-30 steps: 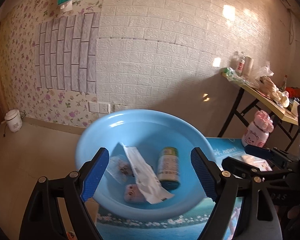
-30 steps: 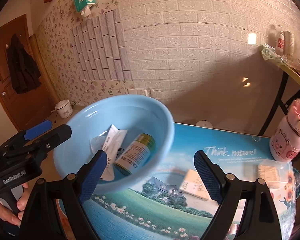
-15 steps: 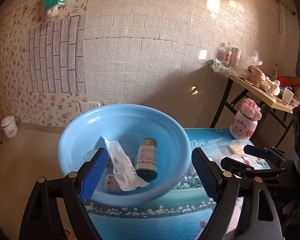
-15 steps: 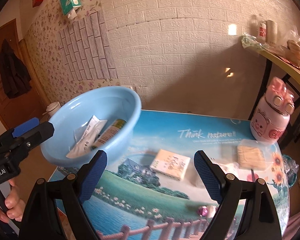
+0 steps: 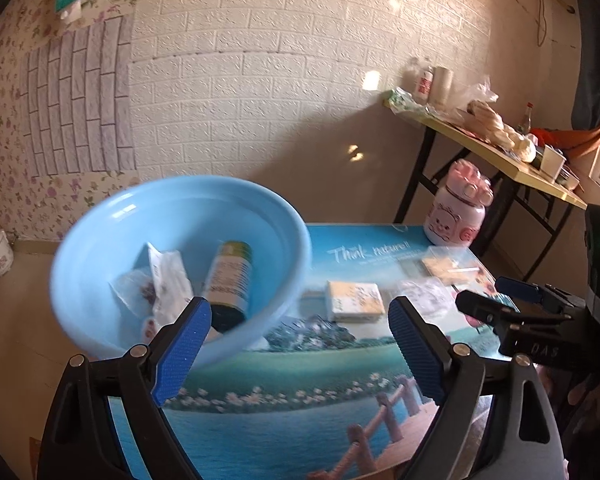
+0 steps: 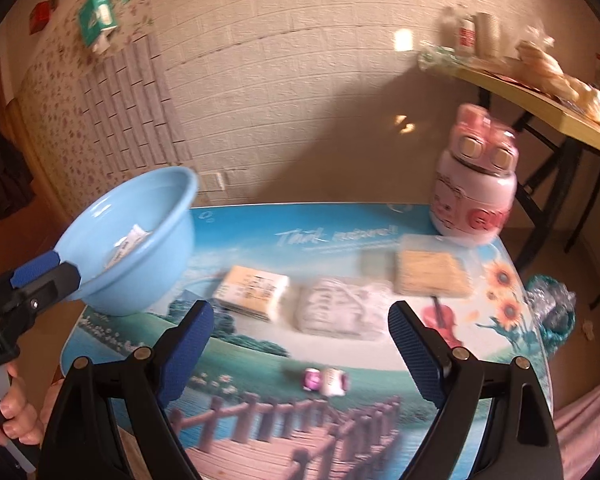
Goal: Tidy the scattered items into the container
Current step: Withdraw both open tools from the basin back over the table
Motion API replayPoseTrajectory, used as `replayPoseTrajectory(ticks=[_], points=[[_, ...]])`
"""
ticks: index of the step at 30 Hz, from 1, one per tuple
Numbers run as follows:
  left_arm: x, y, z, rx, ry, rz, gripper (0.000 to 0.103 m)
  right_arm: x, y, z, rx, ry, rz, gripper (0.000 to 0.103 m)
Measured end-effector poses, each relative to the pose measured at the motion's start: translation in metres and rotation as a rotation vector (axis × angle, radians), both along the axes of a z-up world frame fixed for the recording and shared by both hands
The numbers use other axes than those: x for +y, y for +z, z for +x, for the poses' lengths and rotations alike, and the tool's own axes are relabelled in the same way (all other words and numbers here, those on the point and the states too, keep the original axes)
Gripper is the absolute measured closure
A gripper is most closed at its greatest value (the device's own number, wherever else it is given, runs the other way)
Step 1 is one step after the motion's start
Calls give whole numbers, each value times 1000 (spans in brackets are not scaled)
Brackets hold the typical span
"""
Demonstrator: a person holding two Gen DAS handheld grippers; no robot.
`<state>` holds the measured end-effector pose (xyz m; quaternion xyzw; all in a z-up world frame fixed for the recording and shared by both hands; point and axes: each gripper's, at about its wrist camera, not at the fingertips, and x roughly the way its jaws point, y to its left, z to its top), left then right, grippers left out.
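Observation:
A light blue basin [image 5: 100, 240] stands on the table's left end and holds a green-capped bottle [image 5: 228, 276], a white sachet [image 5: 168, 276] and a small clear packet. It also shows in the right wrist view [image 6: 148, 240]. On the table lie a yellow box [image 6: 254, 290], a white wrapped pack [image 6: 340, 312], a clear box of sticks [image 6: 432, 272] and a small purple and white candy [image 6: 326, 380]. My left gripper [image 5: 298, 344] is open and empty near the basin. My right gripper [image 6: 300, 352] is open and empty above the candy.
A pink cartoon bottle [image 6: 476, 192] stands at the table's far right corner. A crinkled teal bag [image 6: 552, 308] sits past the right edge. A cluttered yellow side table [image 5: 500, 148] stands at the right wall. The tabletop carries a landscape picture [image 6: 300, 420].
Both grippers have swung to the right, away from the basin; the basin now sits left in both views and the items lying on the table have come into view. Both stay open.

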<state>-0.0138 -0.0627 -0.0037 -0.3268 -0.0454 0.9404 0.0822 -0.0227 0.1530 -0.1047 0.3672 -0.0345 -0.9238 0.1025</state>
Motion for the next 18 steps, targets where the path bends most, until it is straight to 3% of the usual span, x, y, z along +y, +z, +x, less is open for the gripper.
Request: replayPoseTrajectory(ticks=[9, 18], points=[[28, -27, 4, -68, -52, 10, 9, 51, -27, 20, -62, -94, -6, 13], [51, -41, 5, -116, -95, -2, 6, 65, -35, 25, -79, -114, -4, 13]])
